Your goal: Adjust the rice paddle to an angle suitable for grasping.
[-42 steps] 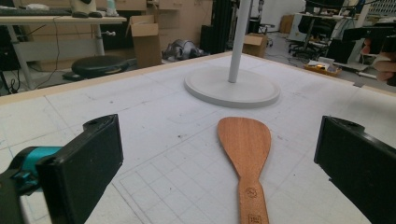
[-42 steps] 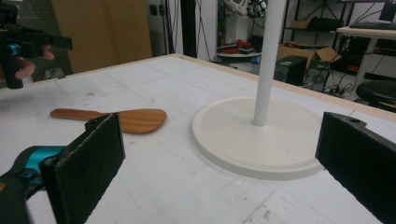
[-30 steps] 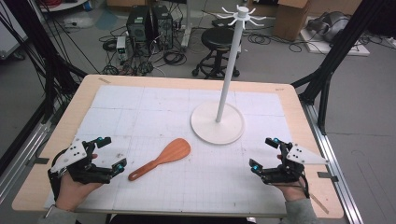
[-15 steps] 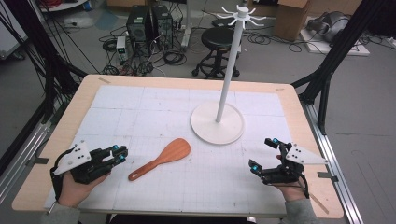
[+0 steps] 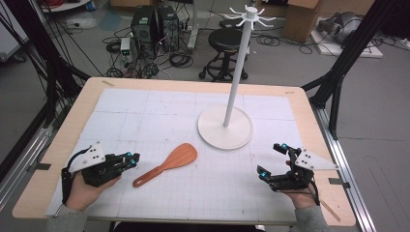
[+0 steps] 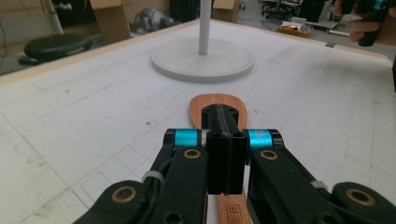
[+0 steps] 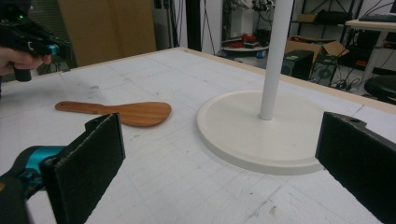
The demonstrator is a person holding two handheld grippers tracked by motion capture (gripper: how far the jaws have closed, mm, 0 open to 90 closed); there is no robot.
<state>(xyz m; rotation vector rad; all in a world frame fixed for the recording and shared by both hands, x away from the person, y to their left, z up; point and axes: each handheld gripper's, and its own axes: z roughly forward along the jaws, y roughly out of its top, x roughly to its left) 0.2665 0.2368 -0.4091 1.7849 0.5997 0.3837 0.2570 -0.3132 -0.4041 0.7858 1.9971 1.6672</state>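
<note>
A big table [image 5: 58, 145] holds a mat [image 5: 145, 111]. On the mat, toward the far right, stands a stand [image 5: 225, 126] with a tall pole going up from its round base. A spatula [image 5: 167, 163] lies flat on the mat, nearer to the person and left of the stand, a little apart from its base. Its wide end points toward the stand, and its handle points at the near left.

The left gripper [image 5: 126, 160] sits at the near left, just beside the handle tip. The right gripper [image 5: 270, 159] sits at the near right, in front of the stand's base. The spatula lies between the two grippers.

Behind the table, a stool [image 5: 225, 46] stands on the floor.
</note>
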